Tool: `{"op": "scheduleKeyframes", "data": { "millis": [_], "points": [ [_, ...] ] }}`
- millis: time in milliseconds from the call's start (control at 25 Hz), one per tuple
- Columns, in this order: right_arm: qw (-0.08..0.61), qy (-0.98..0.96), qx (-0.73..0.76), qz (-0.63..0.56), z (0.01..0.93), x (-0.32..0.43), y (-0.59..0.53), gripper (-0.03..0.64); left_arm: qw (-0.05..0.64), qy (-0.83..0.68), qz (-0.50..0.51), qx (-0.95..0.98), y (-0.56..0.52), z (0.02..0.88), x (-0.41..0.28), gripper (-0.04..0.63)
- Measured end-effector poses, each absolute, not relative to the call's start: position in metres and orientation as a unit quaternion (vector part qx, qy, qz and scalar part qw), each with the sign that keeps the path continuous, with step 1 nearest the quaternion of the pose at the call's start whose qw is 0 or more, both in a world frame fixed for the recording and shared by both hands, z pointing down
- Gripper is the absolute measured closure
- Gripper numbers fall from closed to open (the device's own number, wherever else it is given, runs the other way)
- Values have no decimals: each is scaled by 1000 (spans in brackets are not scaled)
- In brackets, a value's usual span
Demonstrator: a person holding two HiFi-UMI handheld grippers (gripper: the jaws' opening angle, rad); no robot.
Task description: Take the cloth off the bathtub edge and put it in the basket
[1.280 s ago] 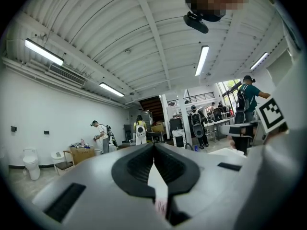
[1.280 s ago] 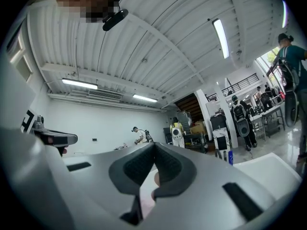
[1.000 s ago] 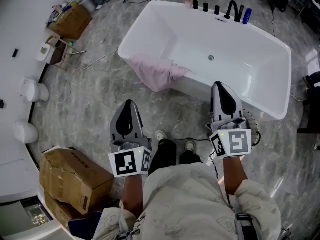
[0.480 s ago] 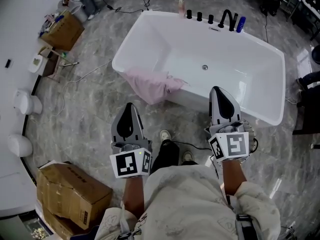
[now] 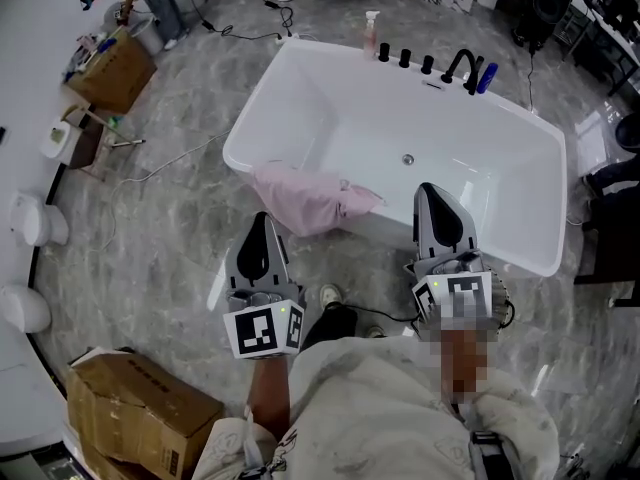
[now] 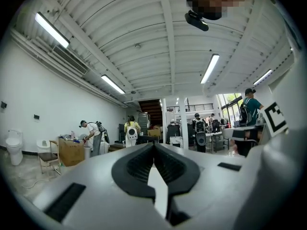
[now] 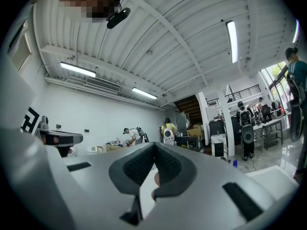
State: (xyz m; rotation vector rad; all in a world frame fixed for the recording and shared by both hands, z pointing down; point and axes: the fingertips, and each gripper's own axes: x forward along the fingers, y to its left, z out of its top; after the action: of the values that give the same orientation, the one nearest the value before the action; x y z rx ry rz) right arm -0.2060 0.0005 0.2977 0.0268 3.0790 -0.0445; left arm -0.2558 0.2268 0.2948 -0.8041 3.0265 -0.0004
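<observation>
A pink cloth hangs over the near edge of the white bathtub, draped down its outer side. My left gripper is held up in front of me, just short of the cloth, with its jaws shut and nothing in them. My right gripper is raised beside it over the tub's near rim, right of the cloth, also shut and empty. Both gripper views point up and out across the hall; the left gripper and the right gripper show tips pressed together. No basket is in view.
Black taps and bottles stand along the tub's far rim. Cardboard boxes sit on the floor at my lower left and another box at the far left. White fixtures line the left wall. Cables cross the grey marble floor.
The head view has shifted forward, so the tub and cloth sit closer below me. Both grippers have kept their raised pose and stayed shut.
</observation>
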Motion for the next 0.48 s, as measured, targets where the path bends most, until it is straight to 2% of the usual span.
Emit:
{"op": "scheduleKeyframes", "data": {
  "millis": [480],
  "points": [
    [7,1000,-2,17,304,-300,54,629,-3,963,-3,-268,270,310,-355,592]
  ]
}}
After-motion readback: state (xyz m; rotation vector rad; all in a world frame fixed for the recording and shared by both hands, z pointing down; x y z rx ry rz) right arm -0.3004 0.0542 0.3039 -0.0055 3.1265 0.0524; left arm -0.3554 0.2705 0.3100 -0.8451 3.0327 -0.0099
